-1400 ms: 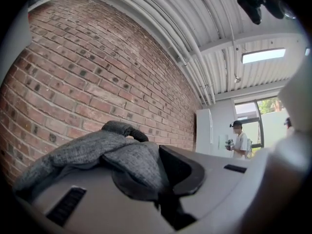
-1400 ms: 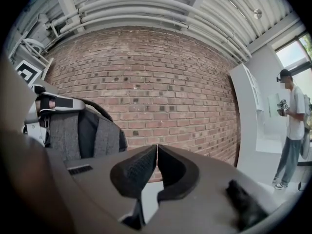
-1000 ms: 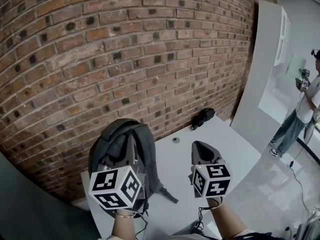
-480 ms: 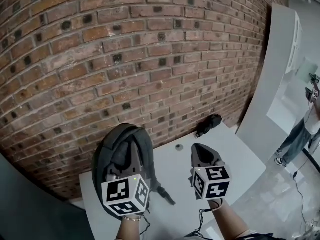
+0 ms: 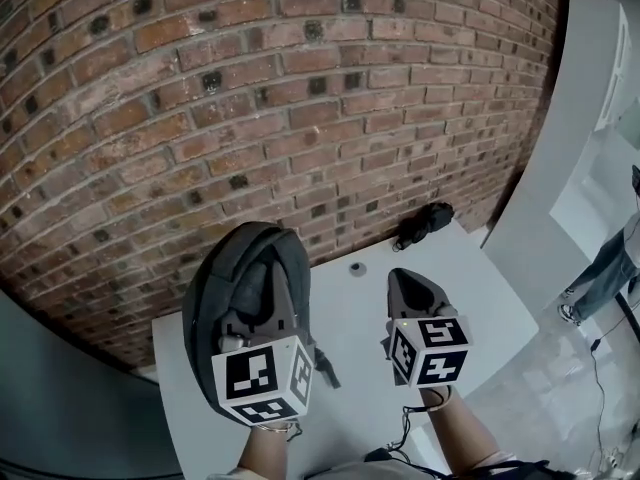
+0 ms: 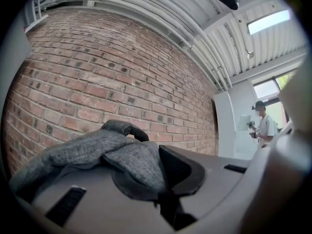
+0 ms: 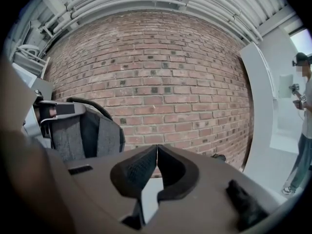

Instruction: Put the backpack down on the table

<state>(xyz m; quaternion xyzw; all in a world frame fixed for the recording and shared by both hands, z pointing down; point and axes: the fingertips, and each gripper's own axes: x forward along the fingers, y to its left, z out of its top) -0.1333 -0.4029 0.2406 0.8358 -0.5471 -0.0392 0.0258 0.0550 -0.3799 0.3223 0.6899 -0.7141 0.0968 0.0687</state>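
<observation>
A grey backpack hangs upright over the left part of the white table, close to the brick wall. My left gripper is shut on a fold of its grey fabric, which is pinched between the jaws in the left gripper view; the carry handle arches above. Whether the bag's bottom touches the table is hidden. My right gripper hovers over the table to the bag's right, jaws shut together on nothing. The backpack shows at the left of the right gripper view.
A small black bundle lies at the table's far right corner, and a small round object sits near the wall. The brick wall stands just behind the table. A person stands far off to the right by a white partition.
Both grippers have moved forward toward the brick wall and a little lower, the left one carrying the backpack along over the table. Both pairs of jaws look unchanged.
</observation>
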